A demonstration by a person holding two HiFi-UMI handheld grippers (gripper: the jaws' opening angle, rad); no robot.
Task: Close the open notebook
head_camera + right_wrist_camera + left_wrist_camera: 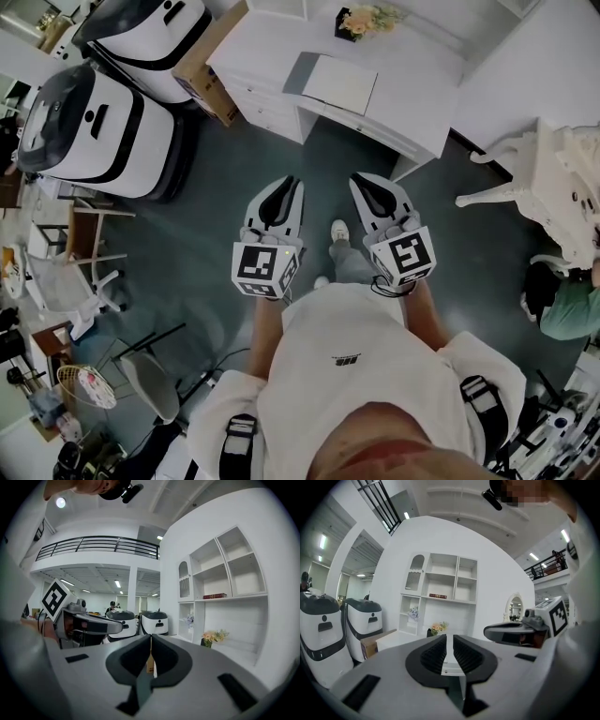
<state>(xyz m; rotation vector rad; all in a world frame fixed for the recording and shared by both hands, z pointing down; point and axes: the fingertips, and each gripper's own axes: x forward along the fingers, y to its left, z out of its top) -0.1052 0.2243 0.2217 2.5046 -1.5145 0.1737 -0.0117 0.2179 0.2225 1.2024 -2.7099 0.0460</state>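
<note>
From where I stand, the person holds both grippers out at waist level over a wide patch of dark floor [216,234], well short of the white table [412,84] ahead. The left gripper [284,184] has its jaws drawn together with only a thin slit of light between the pads and nothing in them. The right gripper [367,184] is clenched the same way, also on nothing. The open notebook [328,82] lies flat on the table close to its near edge, one page grey and one white, well apart from both grippers. At the table's back edge a small dark pot holds pale flowers [368,19]. There is open floor between the person's shoe [339,230] and the table's front. The left side is hemmed in by a cardboard box [202,61] against the table's end and two bulky white-and-black machines [103,131] beside it. On the right, an ornate white chair [562,169] narrows the way. Behind the table, the left gripper view shows a white shelf unit [440,581] set into the wall. One of its compartments carries a dark book [438,596] lying flat, and a lower compartment at the left holds a spray of flowers. I cannot tell what the box holds.
</note>
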